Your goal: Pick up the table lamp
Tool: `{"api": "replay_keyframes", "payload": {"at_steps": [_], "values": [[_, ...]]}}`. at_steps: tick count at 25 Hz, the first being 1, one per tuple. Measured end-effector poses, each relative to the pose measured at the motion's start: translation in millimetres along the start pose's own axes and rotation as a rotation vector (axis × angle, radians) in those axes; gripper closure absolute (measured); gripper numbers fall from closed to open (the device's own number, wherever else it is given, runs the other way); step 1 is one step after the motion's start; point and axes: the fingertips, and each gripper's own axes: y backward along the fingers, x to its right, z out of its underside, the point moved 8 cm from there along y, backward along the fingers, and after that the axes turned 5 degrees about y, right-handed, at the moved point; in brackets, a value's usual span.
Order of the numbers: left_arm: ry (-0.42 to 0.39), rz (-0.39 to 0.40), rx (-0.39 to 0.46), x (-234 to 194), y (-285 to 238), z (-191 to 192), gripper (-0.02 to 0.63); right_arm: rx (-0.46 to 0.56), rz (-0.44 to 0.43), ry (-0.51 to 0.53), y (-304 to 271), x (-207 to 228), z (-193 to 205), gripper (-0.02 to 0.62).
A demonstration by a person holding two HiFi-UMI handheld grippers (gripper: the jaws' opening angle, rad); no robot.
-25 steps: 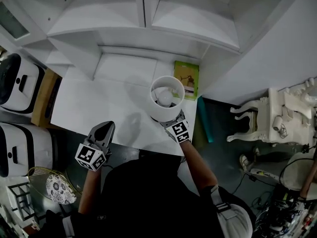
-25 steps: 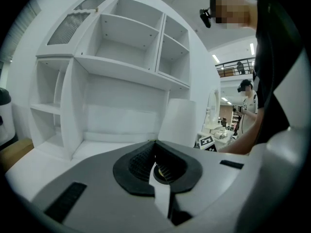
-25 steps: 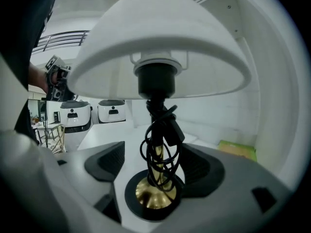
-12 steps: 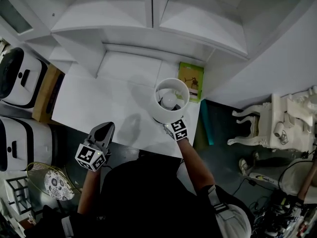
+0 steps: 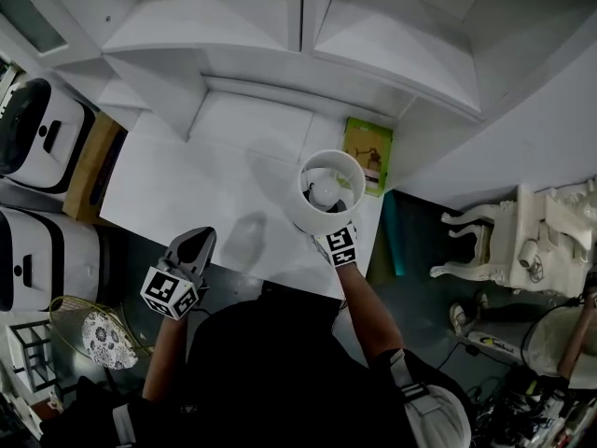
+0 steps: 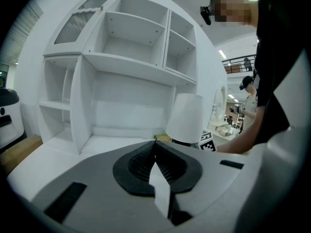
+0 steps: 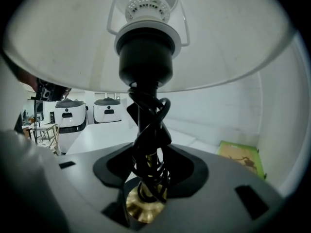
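Note:
The table lamp [image 5: 331, 189] stands near the right front of the white desk [image 5: 205, 175], its round white shade seen from above. In the right gripper view its black socket [image 7: 146, 52] sits under the shade, above a brass stem wound with black cord. My right gripper [image 7: 146, 178] is closing on that stem and its pads touch the cord. From above the right gripper [image 5: 331, 231] is mostly hidden under the shade. My left gripper [image 5: 191, 244] hangs at the desk's front edge, left of the lamp, shut and holding nothing. From there the lampshade [image 6: 186, 118] shows ahead of the left gripper [image 6: 155, 152].
A green box [image 5: 367, 155] leans against the wall behind the lamp. White shelving [image 5: 298, 45] rises at the desk's back. White machines [image 5: 37, 138] stand to the left, a wire basket [image 5: 89, 334] is on the floor, and an ornate white chair [image 5: 522, 241] is to the right.
Only the head view has drifted a little. The lamp and both grippers keep their places relative to the desk.

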Motion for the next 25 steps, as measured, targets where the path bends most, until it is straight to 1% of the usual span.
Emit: {"api": "replay_keyframes", "payload": {"at_steps": [5,12,17,25], "values": [[-0.004,-0.01,-0.004,-1.9,2.2,-0.4,0.597,0.012,0.001,0.016,-0.2,-3.2,4.7,0.427],[-0.001,-0.016,-0.01,-2.2,3.1,2.5,0.597,0.017,0.013,0.067,4.9,-6.5,-4.6,0.456],[0.007,-0.013,-0.012,-1.2,2.9,6.0,0.597,0.031,0.021,0.065,10.7,-7.2,-15.2,0.472],[0.015,0.003,-0.003,2.0,-0.4,9.3,0.597,0.036,0.018,0.097,17.7,-8.3,-28.1,0.479]]}}
